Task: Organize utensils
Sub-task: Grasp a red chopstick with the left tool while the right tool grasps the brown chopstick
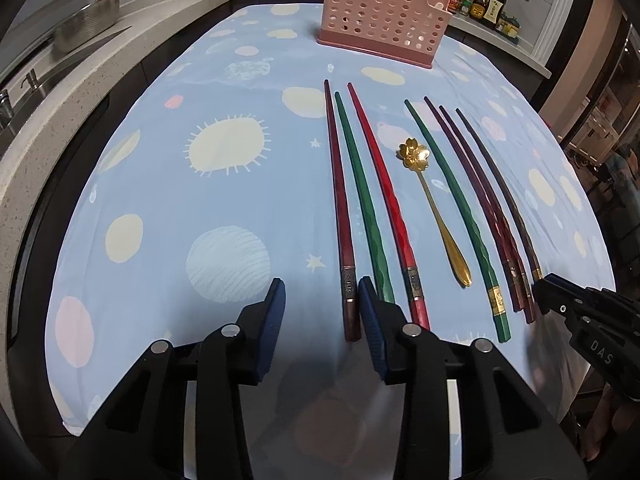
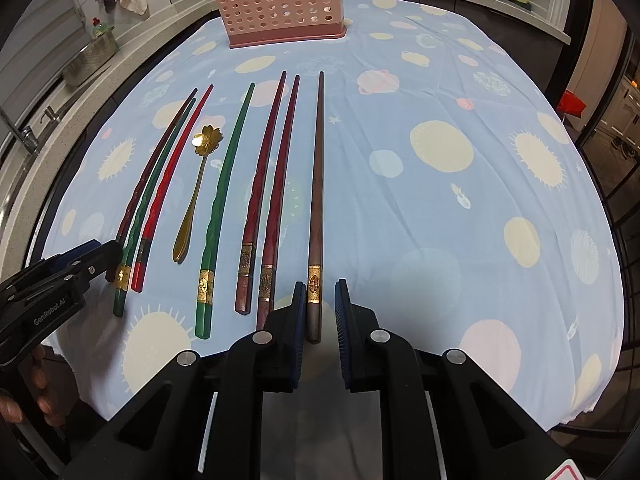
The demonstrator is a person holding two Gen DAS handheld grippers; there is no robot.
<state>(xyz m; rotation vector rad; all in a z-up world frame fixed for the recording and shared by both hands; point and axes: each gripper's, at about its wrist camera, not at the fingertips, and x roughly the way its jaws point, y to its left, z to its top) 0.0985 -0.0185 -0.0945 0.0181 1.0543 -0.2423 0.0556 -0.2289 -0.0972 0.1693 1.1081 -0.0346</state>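
Underneath everything, a bench (image 2: 460, 240) is seen draped in a pale blue cloth (image 1: 160, 184) printed with cream suns, pink dots and ringed planets. Around it a kitchen is visible: a speckled stone counter with a steel sink (image 1: 36, 76) on one side and sauce bottles (image 1: 486, 4) on the far ledge. At the far end a pink plastic basket (image 2: 276, 8), perforated with round holes, is set upright; what is held in it cannot be told. Seven slender faceted chopsticks in red, green, maroon and brown are laid side by side, several with gold bands, and a gold spoon (image 1: 434, 196) with a flower-shaped bowl lies among them. The left gripper (image 1: 322, 300) is held with fingers spread, just beside the maroon chopstick (image 1: 340, 216). The right gripper (image 2: 320, 304) has its fingers spread around the brown chopstick (image 2: 317, 184), the left pad close against it.
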